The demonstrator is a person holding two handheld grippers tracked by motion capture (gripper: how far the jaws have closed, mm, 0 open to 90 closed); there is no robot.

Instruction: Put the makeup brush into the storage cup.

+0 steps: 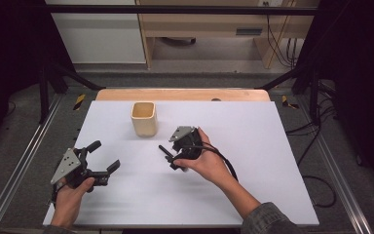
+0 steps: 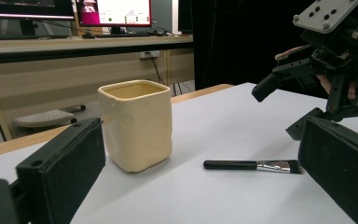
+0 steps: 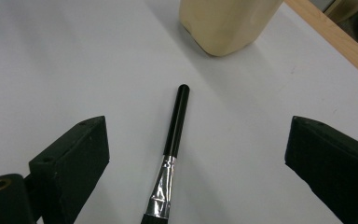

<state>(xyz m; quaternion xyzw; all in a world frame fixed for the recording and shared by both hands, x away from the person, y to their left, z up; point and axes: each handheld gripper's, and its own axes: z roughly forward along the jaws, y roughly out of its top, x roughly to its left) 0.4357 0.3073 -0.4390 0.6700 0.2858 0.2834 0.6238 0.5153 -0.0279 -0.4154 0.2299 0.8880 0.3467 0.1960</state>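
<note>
Near the table's [image 1: 272,195] front-left corner, the left gripper [image 1: 104,158] waits, jaws released. Mid-table, the right gripper [image 1: 168,157] hangs spread over the brush [image 3: 176,122]. It should drop straight, clench on the black handle, then lift toward the cup [image 1: 143,118] near the far edge.
</note>
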